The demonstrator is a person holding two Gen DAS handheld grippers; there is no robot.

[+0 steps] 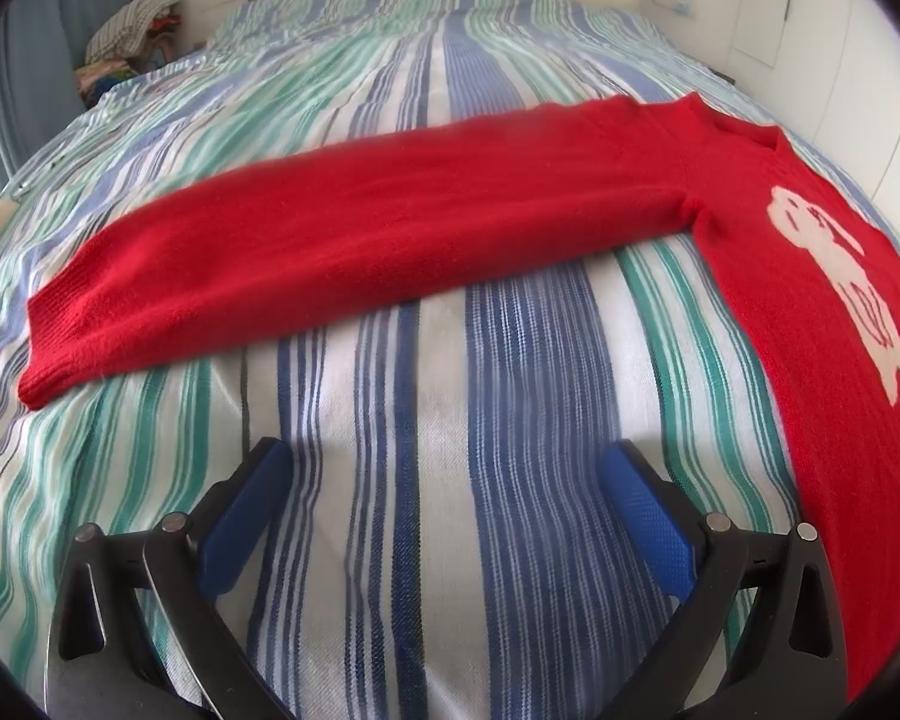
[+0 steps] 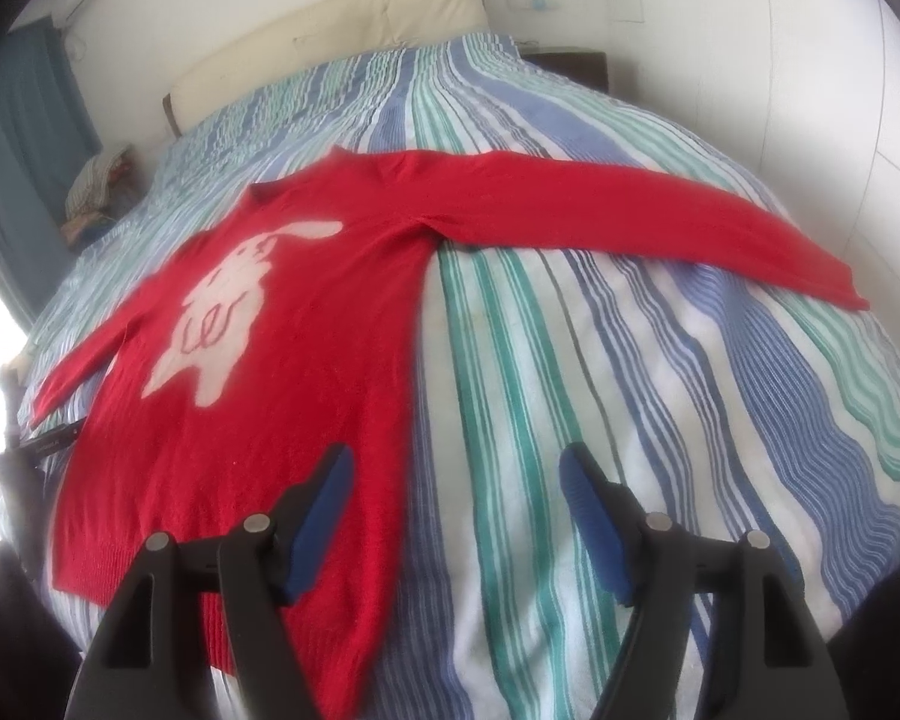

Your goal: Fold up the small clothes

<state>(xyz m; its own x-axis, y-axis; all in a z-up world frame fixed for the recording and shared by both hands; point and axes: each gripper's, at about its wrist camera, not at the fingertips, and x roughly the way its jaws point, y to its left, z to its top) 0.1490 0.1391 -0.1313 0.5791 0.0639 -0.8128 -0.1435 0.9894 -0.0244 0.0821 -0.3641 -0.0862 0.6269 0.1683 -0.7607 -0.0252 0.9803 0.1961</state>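
A small red sweater [image 2: 306,360] with a white rabbit figure [image 2: 234,294] lies flat, front up, on the striped bed, both sleeves spread out. In the left wrist view one long sleeve [image 1: 354,240] stretches across, its cuff [image 1: 48,354] at the left, the body [image 1: 810,312] at the right edge. My left gripper [image 1: 444,474] is open and empty, over bare bedspread just below that sleeve. My right gripper [image 2: 456,474] is open and empty, at the sweater's lower right side edge, its left finger [image 2: 324,492] over the red fabric. The other sleeve [image 2: 660,222] runs right.
The striped blue, green and white bedspread [image 2: 630,390] covers the whole bed. A cream headboard [image 2: 354,18] stands at the far end. A pile of clothes [image 1: 132,36] lies at the far left by a blue curtain [image 2: 18,138]. White walls close the right side.
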